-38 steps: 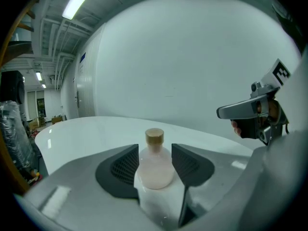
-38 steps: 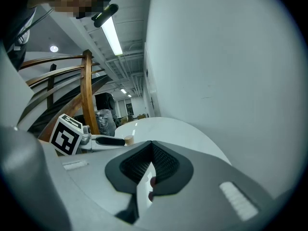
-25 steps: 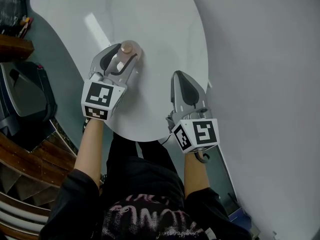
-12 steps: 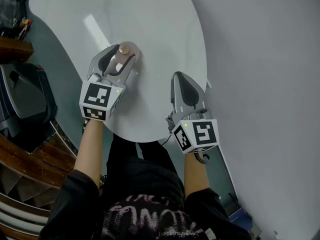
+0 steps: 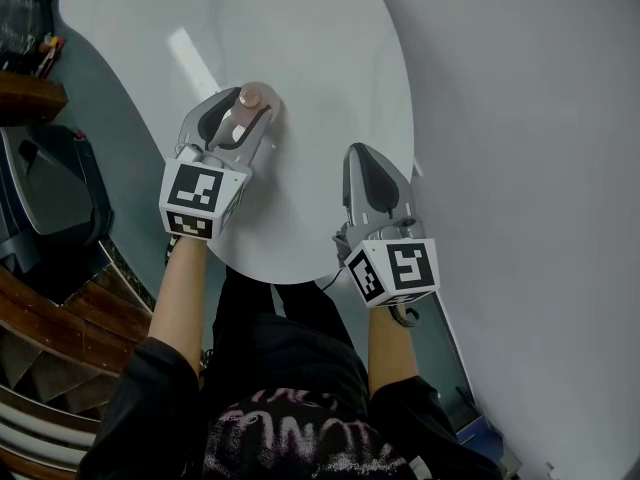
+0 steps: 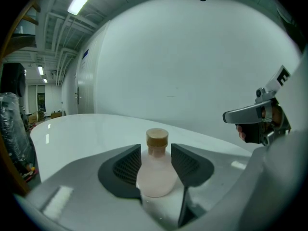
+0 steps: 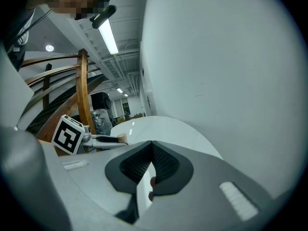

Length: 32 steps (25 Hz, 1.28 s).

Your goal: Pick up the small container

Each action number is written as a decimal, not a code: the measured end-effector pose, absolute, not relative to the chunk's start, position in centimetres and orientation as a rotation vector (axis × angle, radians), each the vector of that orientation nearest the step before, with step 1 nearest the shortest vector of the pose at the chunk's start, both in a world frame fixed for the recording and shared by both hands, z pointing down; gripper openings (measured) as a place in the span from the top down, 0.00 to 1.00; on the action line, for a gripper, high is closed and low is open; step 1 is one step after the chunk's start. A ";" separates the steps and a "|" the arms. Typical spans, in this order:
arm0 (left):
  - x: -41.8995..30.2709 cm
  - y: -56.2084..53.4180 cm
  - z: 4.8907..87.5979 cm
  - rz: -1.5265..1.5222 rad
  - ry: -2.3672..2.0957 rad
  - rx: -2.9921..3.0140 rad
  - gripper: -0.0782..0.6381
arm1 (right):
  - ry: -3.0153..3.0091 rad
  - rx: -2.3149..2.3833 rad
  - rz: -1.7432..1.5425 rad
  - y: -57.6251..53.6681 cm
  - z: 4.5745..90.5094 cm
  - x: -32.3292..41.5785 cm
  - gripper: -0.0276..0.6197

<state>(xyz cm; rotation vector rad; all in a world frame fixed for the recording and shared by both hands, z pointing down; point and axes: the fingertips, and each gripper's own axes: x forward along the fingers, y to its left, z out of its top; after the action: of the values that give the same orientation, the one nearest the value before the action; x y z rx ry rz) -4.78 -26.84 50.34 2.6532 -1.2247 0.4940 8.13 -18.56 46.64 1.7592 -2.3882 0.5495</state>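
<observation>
Container (image 6: 155, 174) stands upright btwn the left gripper's (image 5: 248, 110) jaws, cork cap up, long axis vertical. Pads press both sides of its round body, so the grip looks made; can't tell if it's on the table (image 5: 320, 48) or just off it. Right gripper (image 5: 364, 158), jaws together w/ nothing in them, is farther off by the near edge, so the lift is prob. the left's, straight up.

Overhead, two low gripper views, table (image 5: 300, 48) shared
</observation>
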 end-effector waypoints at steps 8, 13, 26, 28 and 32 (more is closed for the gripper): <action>-4.8 -27.2 50.2 0.476 -1.226 2.649 0.65 | -2.384 1.748 0.552 -18.7 47.2 8.0 0.92; -4.7 -27.0 50.3 0.483 -1.225 2.677 0.68 | -2.387 1.748 0.550 -18.6 47.0 8.1 0.92; -4.5 -26.9 50.2 0.464 -1.236 2.694 0.71 | -2.379 1.738 0.548 -18.4 47.4 8.2 0.92; -4.5 -26.9 50.3 0.461 -1.236 2.699 0.71 | -2.379 1.735 0.549 -18.4 47.5 8.1 0.92; -4.5 -26.8 50.1 0.450 -1.243 2.703 0.71 | -2.386 1.731 0.552 -18.4 47.3 8.0 0.92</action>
<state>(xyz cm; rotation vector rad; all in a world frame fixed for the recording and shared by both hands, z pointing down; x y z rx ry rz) -4.48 -26.81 50.06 2.7028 -1.2432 0.4504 7.95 -18.37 47.25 1.7314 -2.3855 0.5521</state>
